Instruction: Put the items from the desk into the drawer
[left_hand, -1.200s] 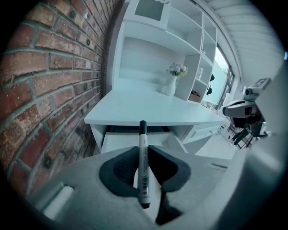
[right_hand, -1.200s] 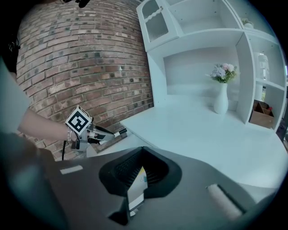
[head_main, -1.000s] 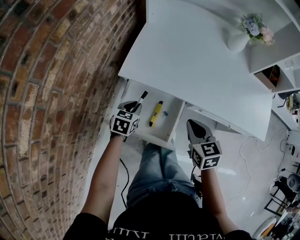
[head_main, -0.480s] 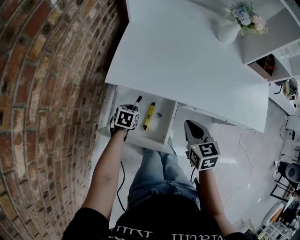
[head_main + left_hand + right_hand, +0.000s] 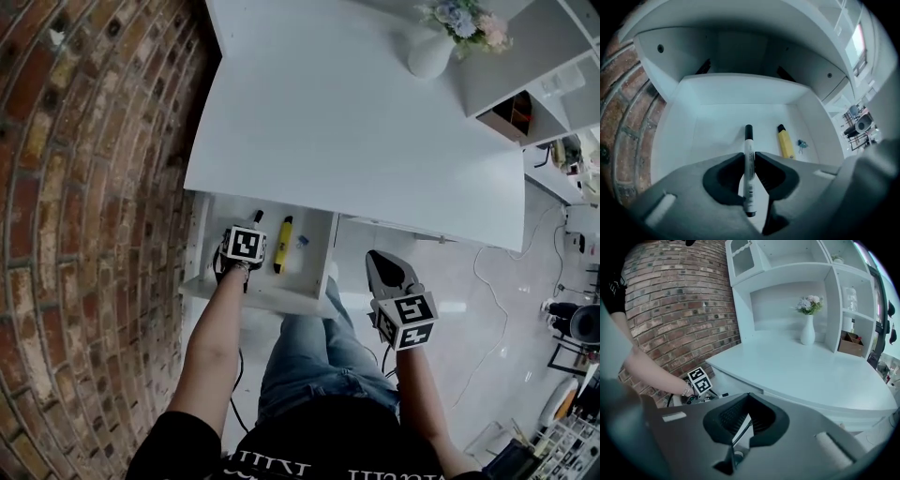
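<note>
The white drawer [image 5: 251,297] stands pulled out under the desk [image 5: 347,122]. My left gripper [image 5: 247,230] reaches into it, shut on a white marker with a black cap [image 5: 749,159], held lengthwise just above the drawer floor [image 5: 712,126]. The marker's tip [image 5: 258,216] points toward the drawer's back. A yellow highlighter [image 5: 784,141] and a small blue binder clip [image 5: 802,144] lie on the floor to the right; the highlighter [image 5: 282,231] also shows from the head. My right gripper [image 5: 378,264] hangs shut and empty [image 5: 742,422] in front of the desk, right of the drawer.
A white vase of flowers [image 5: 433,47] stands at the desk's far right, beside white shelves [image 5: 843,301] holding a brown box [image 5: 849,343]. A brick wall [image 5: 84,187] runs along the left. The person's legs [image 5: 309,356] are below the drawer.
My left gripper has carried the marker further into the drawer and lower. The right gripper has stayed roughly where it was, still shut.
</note>
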The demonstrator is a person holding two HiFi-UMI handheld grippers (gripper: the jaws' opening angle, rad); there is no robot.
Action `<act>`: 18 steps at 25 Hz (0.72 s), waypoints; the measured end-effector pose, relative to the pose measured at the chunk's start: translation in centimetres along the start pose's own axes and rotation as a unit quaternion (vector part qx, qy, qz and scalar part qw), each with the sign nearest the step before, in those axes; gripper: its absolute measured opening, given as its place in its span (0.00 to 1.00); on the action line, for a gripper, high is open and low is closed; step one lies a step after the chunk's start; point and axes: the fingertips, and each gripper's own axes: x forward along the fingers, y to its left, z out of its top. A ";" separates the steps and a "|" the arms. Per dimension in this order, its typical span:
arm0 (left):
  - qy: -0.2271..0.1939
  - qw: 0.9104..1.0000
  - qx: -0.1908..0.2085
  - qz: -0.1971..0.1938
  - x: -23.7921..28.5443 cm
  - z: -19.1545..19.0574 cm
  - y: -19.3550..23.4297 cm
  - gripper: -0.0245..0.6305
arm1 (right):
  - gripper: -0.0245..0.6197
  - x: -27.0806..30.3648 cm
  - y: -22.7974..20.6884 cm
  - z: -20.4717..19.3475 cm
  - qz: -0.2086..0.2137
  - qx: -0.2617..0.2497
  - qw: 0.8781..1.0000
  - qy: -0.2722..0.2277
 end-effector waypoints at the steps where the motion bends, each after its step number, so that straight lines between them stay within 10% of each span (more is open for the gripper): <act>1: 0.004 1.000 0.001 0.011 0.1 -0.1 0.4 0.15 | 0.04 -0.1 -0.2 -0.1 -0.003 0.001 1.000 0.000; 18: -0.077 0.997 -0.014 -0.026 -5.5 2.6 -1.8 0.35 | 0.05 -3.4 1.3 2.5 -0.005 -0.008 0.999 -0.035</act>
